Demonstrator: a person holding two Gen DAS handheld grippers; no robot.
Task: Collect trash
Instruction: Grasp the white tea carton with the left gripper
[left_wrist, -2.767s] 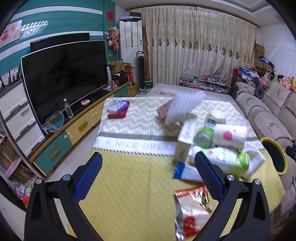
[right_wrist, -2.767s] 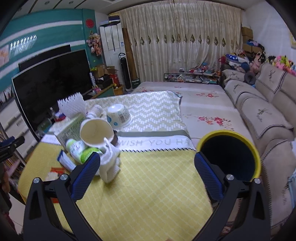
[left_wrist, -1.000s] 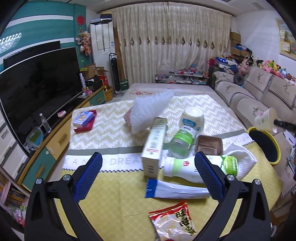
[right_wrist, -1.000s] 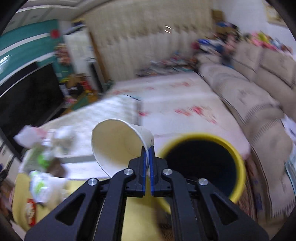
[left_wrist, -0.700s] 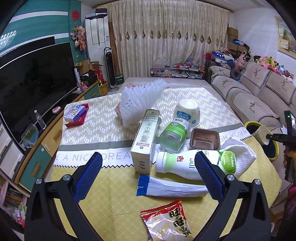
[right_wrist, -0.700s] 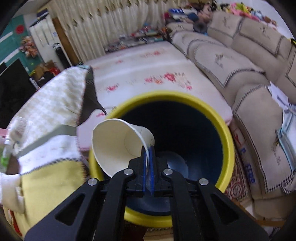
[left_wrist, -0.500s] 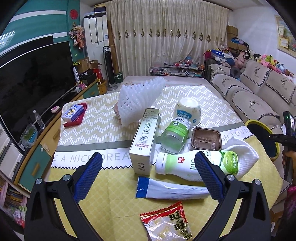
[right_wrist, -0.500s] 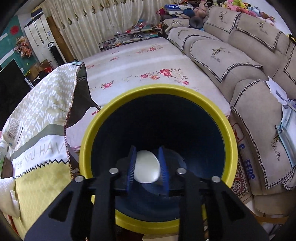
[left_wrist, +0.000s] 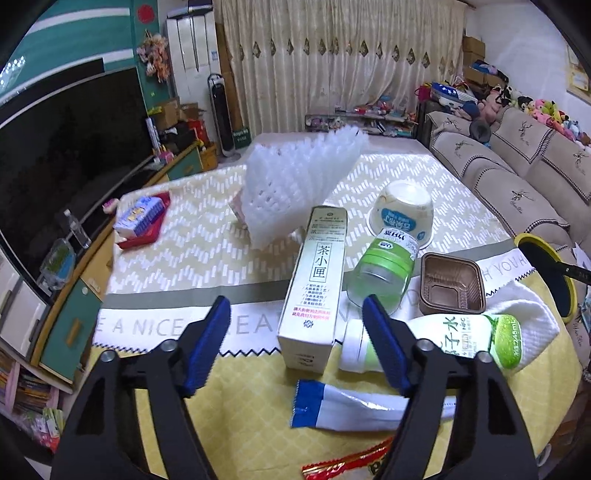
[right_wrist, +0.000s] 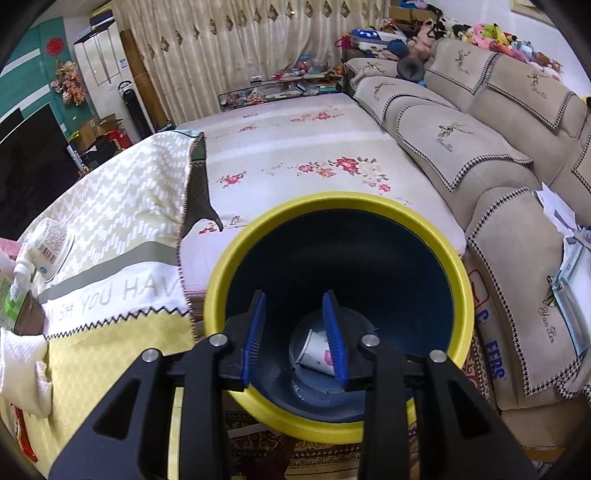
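Note:
Trash lies on the yellow tablecloth (left_wrist: 236, 373): a tall tea box (left_wrist: 317, 291), a green-lidded jar (left_wrist: 384, 273), a white bottle with a green cap (left_wrist: 443, 339), a brown tray (left_wrist: 452, 288), an upturned bowl (left_wrist: 402, 214), a blue-white wrapper (left_wrist: 351, 406) and a red snack bag (left_wrist: 351, 465). My left gripper (left_wrist: 295, 306) hovers just before the tea box, its jaws closing, with the pads clear of the box. My right gripper (right_wrist: 294, 295) hangs over the yellow-rimmed bin (right_wrist: 221, 295), jaws opening, nothing between them. A paper cup (right_wrist: 316, 352) lies on the bin's bottom.
White foam netting (left_wrist: 299, 184) stands behind the tea box. A tissue pack (left_wrist: 140, 214) sits at the table's far left. A white towel (left_wrist: 532, 317) lies under the bottle. The TV (left_wrist: 74, 147) is left of the table and the sofa (right_wrist: 480, 147) is right of the bin.
The right gripper let go of the paper cup, which dropped into the bin, and its jaws spread. The left gripper came down toward the tea box and its jaws narrowed.

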